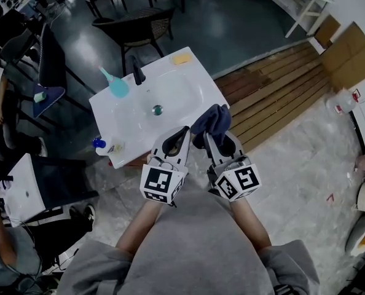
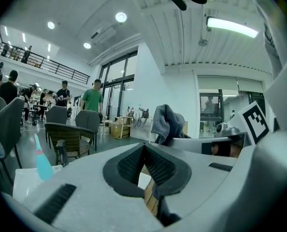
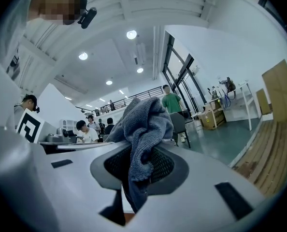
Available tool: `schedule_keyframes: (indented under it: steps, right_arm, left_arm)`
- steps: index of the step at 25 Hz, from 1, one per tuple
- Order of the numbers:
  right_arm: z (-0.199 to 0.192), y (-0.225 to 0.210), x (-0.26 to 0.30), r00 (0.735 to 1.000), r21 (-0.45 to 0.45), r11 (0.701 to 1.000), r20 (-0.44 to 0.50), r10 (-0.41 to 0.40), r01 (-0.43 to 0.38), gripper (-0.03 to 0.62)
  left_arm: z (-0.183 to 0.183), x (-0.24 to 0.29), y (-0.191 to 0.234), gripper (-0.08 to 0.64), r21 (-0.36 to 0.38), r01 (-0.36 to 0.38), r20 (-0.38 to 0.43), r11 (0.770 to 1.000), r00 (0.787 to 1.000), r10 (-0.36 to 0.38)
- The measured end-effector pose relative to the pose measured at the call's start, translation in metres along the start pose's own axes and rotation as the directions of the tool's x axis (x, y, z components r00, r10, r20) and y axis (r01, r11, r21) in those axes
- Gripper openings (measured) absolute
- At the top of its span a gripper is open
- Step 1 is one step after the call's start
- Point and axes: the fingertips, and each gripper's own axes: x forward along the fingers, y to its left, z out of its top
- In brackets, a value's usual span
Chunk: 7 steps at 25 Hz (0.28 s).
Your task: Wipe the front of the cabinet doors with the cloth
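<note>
A white washbasin top (image 1: 188, 78) sits on a cabinet; from above I see only a sliver of its brown front (image 1: 135, 161), and the doors are hidden. My right gripper (image 1: 211, 139) is shut on a dark grey-blue cloth (image 1: 212, 119) that bunches up above its tips at the basin's front right corner. In the right gripper view the cloth (image 3: 142, 129) hangs pinched between the pads of that gripper (image 3: 138, 166). Just left of it, my left gripper (image 1: 180, 134) is shut with nothing in it. The left gripper view shows its jaws (image 2: 144, 151) closed and the cloth (image 2: 165, 122) beyond.
On the basin top stand a black tap (image 1: 137, 72), a teal bottle (image 1: 116, 86), a yellow sponge (image 1: 182, 58) and a blue-capped bottle (image 1: 98, 143). A wicker chair (image 1: 133, 26) stands behind. Wooden decking (image 1: 281, 91) runs to the right. People sit and walk in the hall.
</note>
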Motion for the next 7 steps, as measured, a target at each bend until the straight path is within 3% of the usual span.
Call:
schedule_keyframes:
  steps: [7]
  right_arm:
    - [-0.0009,0.0003,0.0045,1.000,0.000,1.000,-0.003,0.011,-0.011,0.075]
  left_arm:
    - [-0.0003,0.0004,0.0070,0.008,-0.004,-0.019,0.004,1.000,1.000,0.019]
